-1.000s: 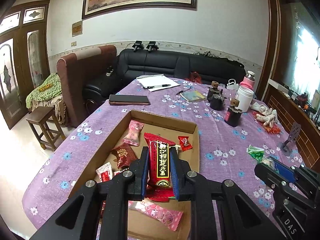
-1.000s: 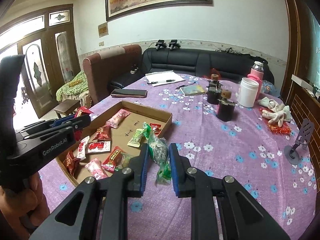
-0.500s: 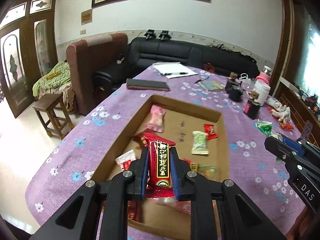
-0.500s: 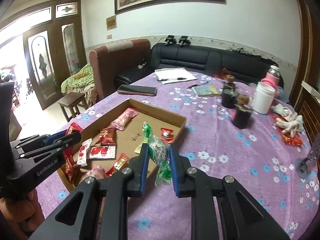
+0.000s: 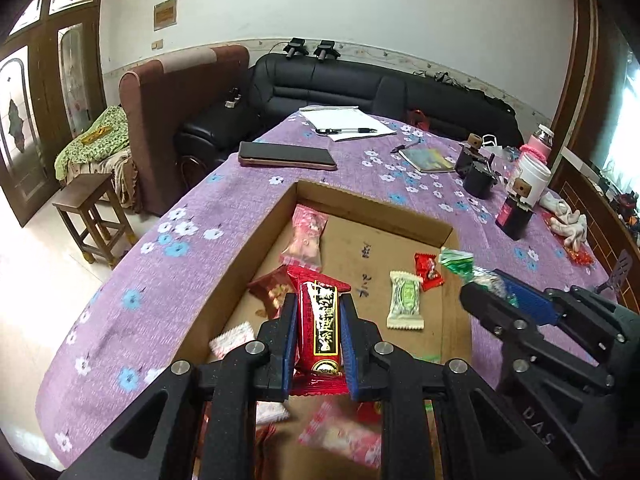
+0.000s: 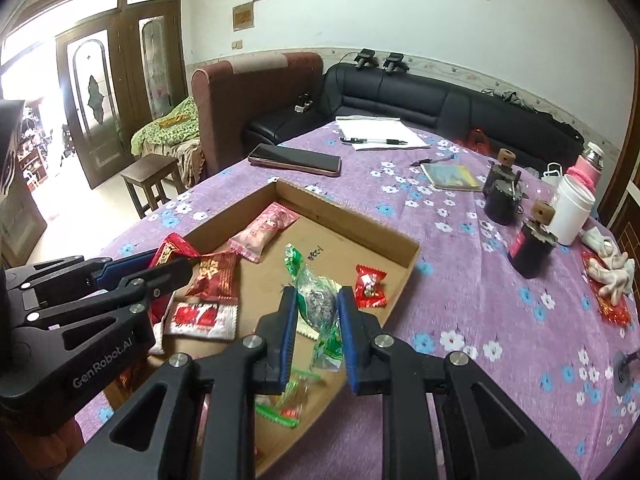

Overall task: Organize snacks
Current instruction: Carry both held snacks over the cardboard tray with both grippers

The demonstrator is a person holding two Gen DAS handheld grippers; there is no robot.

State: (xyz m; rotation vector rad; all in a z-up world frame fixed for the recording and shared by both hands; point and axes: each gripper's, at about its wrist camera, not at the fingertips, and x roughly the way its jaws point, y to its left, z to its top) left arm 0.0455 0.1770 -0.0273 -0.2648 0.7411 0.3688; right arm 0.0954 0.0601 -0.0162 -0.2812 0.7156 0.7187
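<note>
A shallow cardboard box (image 5: 368, 205) (image 6: 344, 216) lies on the purple flowered tablecloth and holds several wrapped snacks. My left gripper (image 5: 319, 320) is shut on a red snack bar (image 5: 320, 328) with a black label, held above the box's near part. In the right wrist view the left gripper (image 6: 176, 264) comes in from the left with the red snack bar (image 6: 170, 249). My right gripper (image 6: 317, 312) is shut on a clear green-ended candy (image 6: 316, 300), held over the box's right side. In the left wrist view the right gripper (image 5: 486, 294) holds the green-ended candy (image 5: 458, 261) beside the box's right wall.
Inside the box lie a pink packet (image 5: 306, 236), a pale green sweet (image 5: 405, 300) and a small red candy (image 5: 429, 271). Beyond the box are a dark phone (image 5: 286, 155), papers with a pen (image 5: 346, 124), a booklet, dark jars (image 6: 532, 246), a white cup (image 6: 570, 214) and gloves.
Both grippers have moved forward and lower over the box, each still holding its snack. The box looks larger and nearer in both views.
</note>
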